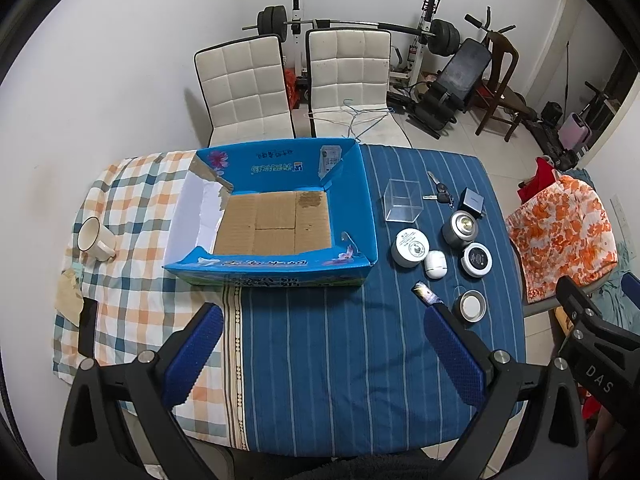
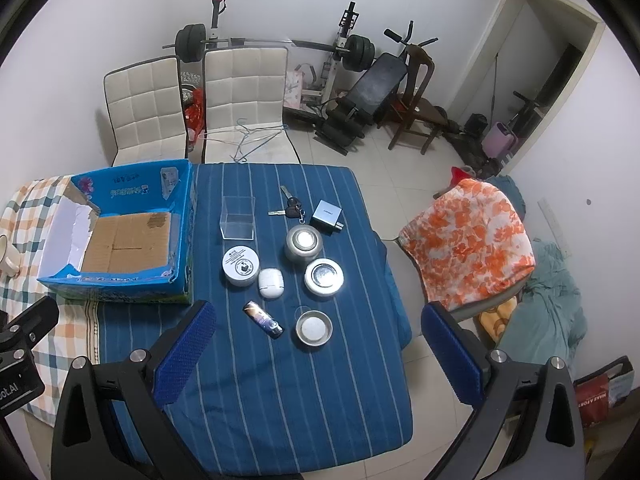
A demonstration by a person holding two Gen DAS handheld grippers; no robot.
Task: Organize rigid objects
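While both grippers hang above the near edge of the desk, nothing is held in either.

Left gripper: jaws spread wide, blue pads facing each other, nothing between them; it sits over the seam where the checked cloth meets the blue striped cloth.

Right gripper: jaws wide apart and empty, above the near part of the blue striped cloth, its right finger out past the desk's right edge.

Nearest objects: a small dark patterned tube lies on its side, just beside an open shallow metal tin to its right.

Middle row: a white round jar, a white rounded case touching or almost touching it, and a white-rimmed tin with a shiny lid apart to the right.

Behind that: a silver round tin stands upright.

Farther row: a clear plastic cube, a bunch of keys and a grey charger block, each apart from the others.

Cardboard box: open, blue-printed walls, brown floor bare, one side wall torn; it stands left of the loose objects, straddling both cloths.

Mug: white, on the checked cloth, well left of the box.

Beyond the desk: two white padded chairs, then a barbell rack at the wall.
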